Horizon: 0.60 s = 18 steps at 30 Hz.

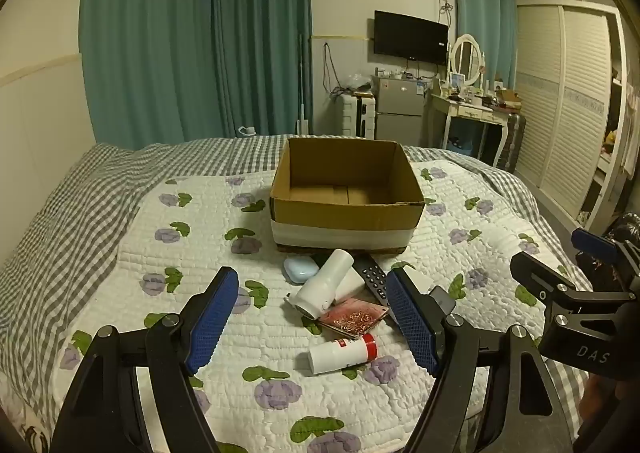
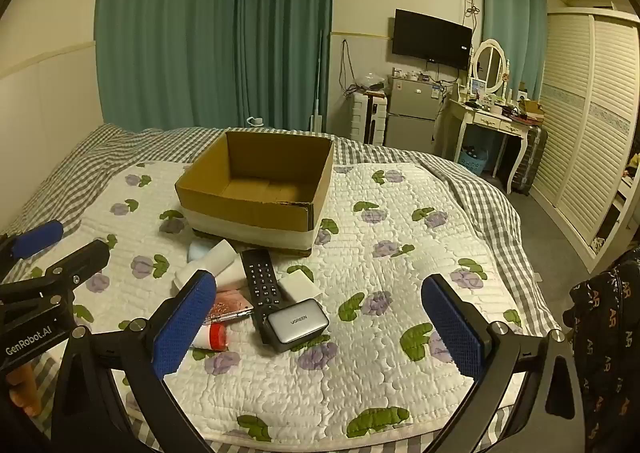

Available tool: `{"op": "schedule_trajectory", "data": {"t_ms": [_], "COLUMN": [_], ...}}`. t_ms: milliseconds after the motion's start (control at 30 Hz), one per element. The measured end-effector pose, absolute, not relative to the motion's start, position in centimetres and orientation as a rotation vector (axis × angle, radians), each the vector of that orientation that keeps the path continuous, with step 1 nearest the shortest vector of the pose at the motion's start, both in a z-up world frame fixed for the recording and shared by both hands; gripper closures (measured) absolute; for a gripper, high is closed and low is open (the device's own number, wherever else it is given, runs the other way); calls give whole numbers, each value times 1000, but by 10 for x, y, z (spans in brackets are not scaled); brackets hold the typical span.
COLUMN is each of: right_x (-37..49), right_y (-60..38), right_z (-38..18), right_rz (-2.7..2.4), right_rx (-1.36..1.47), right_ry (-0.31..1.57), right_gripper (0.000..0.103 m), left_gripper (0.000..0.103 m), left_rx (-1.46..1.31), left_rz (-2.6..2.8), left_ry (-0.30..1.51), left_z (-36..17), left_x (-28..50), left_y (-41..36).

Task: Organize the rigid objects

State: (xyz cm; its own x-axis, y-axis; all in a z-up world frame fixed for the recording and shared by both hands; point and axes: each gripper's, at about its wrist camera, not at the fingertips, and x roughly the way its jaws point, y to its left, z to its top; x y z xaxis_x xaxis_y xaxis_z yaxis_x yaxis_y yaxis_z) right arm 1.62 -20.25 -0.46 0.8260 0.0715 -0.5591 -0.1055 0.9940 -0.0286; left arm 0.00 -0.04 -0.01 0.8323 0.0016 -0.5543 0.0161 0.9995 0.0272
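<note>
- Left tool (image 1: 312, 313) hovered over the bed, jaws spread wide, nothing between the blue pads (image 1: 212, 319); the clutter sat just ahead of them.
- Right tool (image 2: 320, 327) likewise spread wide and empty, above the quilt (image 2: 400, 253), to the right of the clutter.
- Cardboard box (image 1: 347, 213) stood open-topped on the quilt behind the clutter; no objects seen on its visible floor.
- Clutter lay just in front of the box: white hair dryer (image 1: 324, 285) resting across other items, pale blue case (image 1: 298, 269) beside it, black remote (image 2: 262, 285), pink card with gold rings (image 1: 356, 319).
- White bottle with red cap (image 1: 342, 353) lay on its side, nearest the left tool.
- Grey UGREEN charger (image 2: 298, 323) lay against the remote's near end; a white block (image 2: 300, 285) sat just behind it.
- Bed (image 1: 80, 193) had a grey checked sheet under the floral quilt.
</note>
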Motion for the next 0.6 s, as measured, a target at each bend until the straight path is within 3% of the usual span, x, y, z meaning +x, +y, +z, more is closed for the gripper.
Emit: {"op": "schedule_trajectory", "data": {"t_ms": [600], "right_x": [17], "right_y": [-200], "right_z": [-9], "right_rz": [103], "right_rx": [-58], "right_ry": [602], "right_gripper": [0], "left_gripper": [24], "left_rx": [13], "left_rz": [4], "left_ry": [586], "left_z": [-5], "left_x": [-3], "left_y": [-2]}}
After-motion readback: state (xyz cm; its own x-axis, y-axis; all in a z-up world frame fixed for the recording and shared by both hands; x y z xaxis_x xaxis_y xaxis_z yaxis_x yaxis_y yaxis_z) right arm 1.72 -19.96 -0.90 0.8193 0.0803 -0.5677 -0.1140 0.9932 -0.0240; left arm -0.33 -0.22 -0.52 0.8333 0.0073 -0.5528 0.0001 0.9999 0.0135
